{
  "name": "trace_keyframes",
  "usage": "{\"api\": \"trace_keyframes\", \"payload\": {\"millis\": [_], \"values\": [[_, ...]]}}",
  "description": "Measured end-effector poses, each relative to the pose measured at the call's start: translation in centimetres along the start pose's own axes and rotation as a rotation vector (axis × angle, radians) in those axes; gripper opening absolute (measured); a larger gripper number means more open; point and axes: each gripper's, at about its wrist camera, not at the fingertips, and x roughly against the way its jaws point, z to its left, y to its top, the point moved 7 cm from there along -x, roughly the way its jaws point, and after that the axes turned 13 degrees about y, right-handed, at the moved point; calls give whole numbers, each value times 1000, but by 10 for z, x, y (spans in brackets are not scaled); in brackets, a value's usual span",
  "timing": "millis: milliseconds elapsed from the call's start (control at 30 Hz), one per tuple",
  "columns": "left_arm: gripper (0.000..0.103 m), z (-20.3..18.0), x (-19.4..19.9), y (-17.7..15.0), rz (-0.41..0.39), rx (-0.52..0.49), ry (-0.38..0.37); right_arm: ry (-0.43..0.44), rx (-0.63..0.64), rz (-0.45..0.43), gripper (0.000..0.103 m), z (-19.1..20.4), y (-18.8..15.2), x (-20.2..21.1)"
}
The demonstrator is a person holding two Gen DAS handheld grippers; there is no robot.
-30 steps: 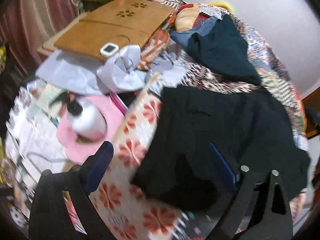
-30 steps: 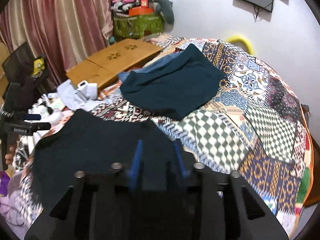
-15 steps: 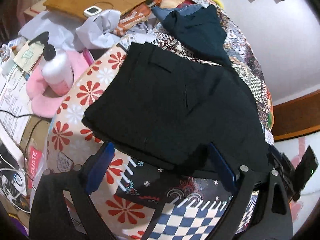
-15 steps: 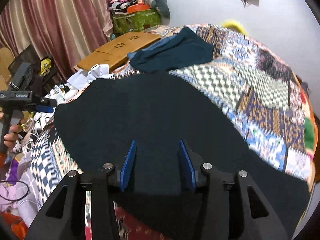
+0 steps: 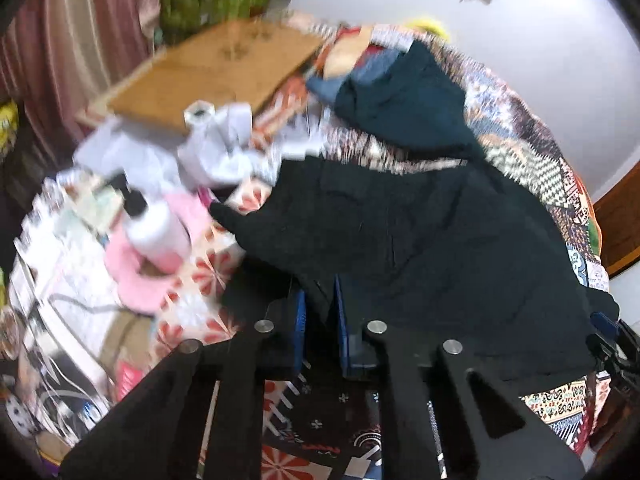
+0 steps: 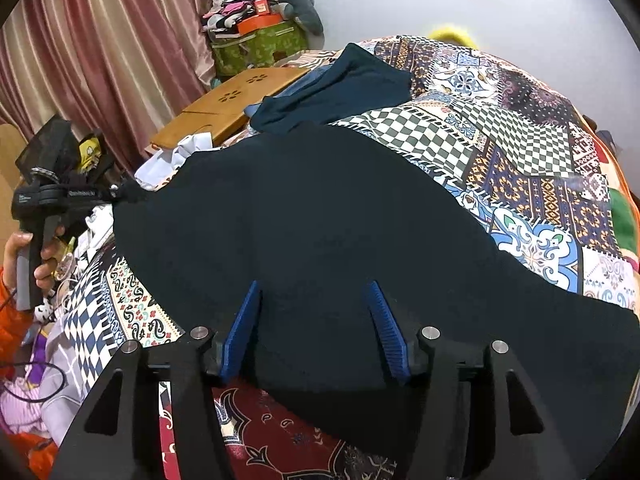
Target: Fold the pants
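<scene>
- Patchwork quilt covers the bed, curtains at ten o'clock, clutter on the low wooden surface beyond.
- Black pants lie spread across the quilt's near half, reaching from nine o'clock to four o'clock in the right wrist view.
- Left tool is clamped on the pants' edge, cloth bunched between its blue pads.
- Right tool hovers spread wide above the fabric, gripping nothing.
- Judging by this, a fold is being set up: the right tool needs to pinch the near edge, then both carry it across evenly.
</scene>
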Motion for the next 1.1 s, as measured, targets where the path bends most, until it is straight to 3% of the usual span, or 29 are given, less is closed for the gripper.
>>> {"api": "trace_keyframes", "payload": {"millis": [167, 400, 500, 600, 633, 667, 767, 867, 1100], "values": [[13, 7, 16, 1, -79, -56, 22, 14, -21, 37, 53, 0, 5, 1], [16, -1, -28, -35, 64, -120, 12, 31, -21, -39, 53, 13, 51, -4], [22, -1, -25, -36, 58, -131, 18, 42, -24, -30, 53, 19, 68, -23], [45, 4, -17, -34, 44, -165, 65, 62, -33, 11, 53, 20, 75, -47], [63, 6, -15, -33, 36, -172, 85, 63, -43, 38, 53, 20, 74, -58], [74, 9, -10, -30, 17, -179, 108, 64, -48, 54, 53, 18, 73, -64], [82, 13, 5, -17, -28, -175, 95, 63, -66, 105, 54, 13, 60, -77], [87, 9, 14, 0, -45, -153, 67, 57, -93, 84, 66, 4, 51, -66], [88, -59, 8, 25, -22, -199, -43, -6, -196, 25, 76, -50, 17, -15]]}}
